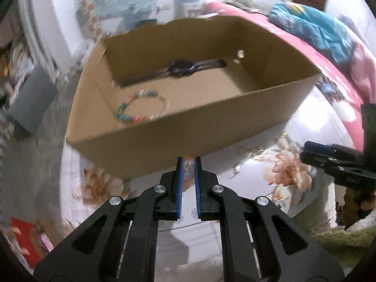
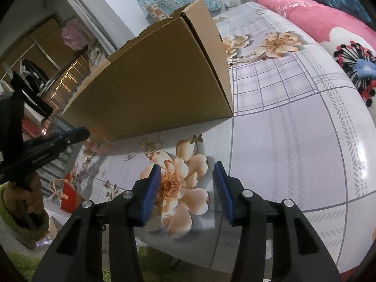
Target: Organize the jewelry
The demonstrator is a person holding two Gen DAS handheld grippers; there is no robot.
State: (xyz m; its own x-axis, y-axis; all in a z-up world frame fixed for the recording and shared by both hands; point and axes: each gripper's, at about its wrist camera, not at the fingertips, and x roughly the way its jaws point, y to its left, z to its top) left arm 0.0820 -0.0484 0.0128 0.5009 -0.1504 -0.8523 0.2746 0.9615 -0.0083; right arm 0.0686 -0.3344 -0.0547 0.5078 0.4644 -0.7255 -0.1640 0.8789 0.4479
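An open cardboard box [image 1: 164,138] stands on the flowered table; it also shows in the right wrist view [image 2: 152,89]. Inside lie a dark wristwatch [image 1: 182,68] along the far wall and a turquoise and coral bead bracelet [image 1: 141,105] near the front left. My left gripper [image 1: 188,164] is shut on a bracelet of clear beads [image 1: 188,165], held just in front of the box's near wall; it also shows at the left of the right wrist view [image 2: 80,134]. My right gripper [image 2: 186,171] is open and empty above a printed flower, right of the box.
The table wears a glossy flowered, checked cloth [image 2: 293,141]. A pink flowered blanket [image 2: 329,23] and blue cloth [image 1: 312,30] lie at the far right. A red gift bag [image 2: 69,195] sits on the floor below the table's left edge.
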